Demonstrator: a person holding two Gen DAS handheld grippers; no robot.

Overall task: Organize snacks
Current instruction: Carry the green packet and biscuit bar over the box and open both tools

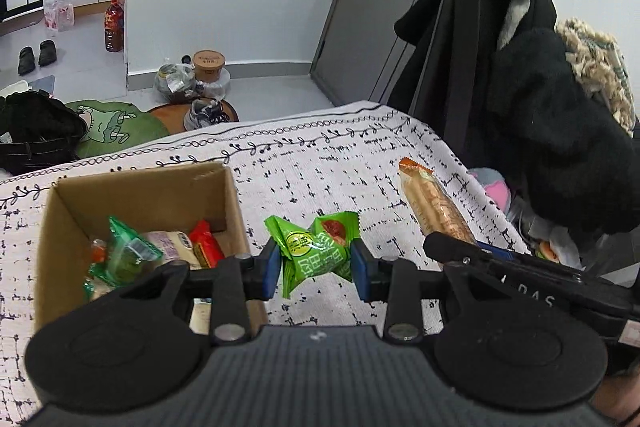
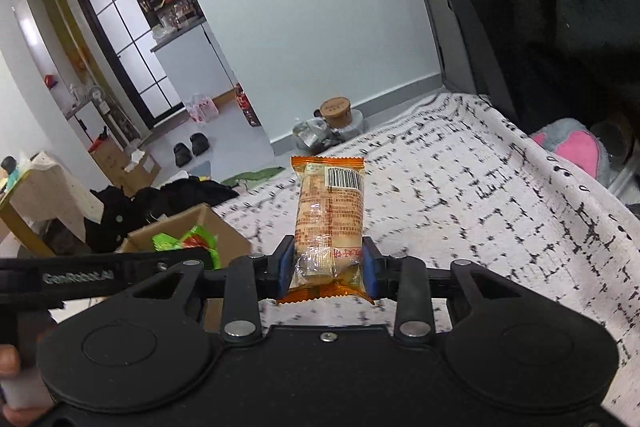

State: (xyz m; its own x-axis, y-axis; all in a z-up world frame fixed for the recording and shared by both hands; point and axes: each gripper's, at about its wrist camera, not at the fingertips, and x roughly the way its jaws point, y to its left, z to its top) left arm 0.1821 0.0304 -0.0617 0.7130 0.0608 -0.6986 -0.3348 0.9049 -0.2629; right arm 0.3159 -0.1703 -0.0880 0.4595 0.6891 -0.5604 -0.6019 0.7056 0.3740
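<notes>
Left wrist view
Left gripper: blue pads pinch a green snack packet by its middle; the packet hangs clear above the patterned cloth.
Cardboard box: open, standing on the cloth near its left edge, just left of the gripped packet; inside lie a green wrapper, a pale packet and a red packet.
Right gripper, seen from the side: its black finger crosses the lower right, with an orange biscuit pack rising from it towards the cloth's right edge.
Background: dark coats hang beyond the right edge; shoes and a bottle stand on the floor.

Right wrist view
Right gripper: blue pads clamp the orange biscuit pack near its lower end; the pack points away from the camera, barcode up, lifted off the cloth.
Cardboard box: at the cloth's left edge, green wrappers showing inside.
Left gripper: a black finger crosses in front of the box; its grip cannot be told here.
</notes>
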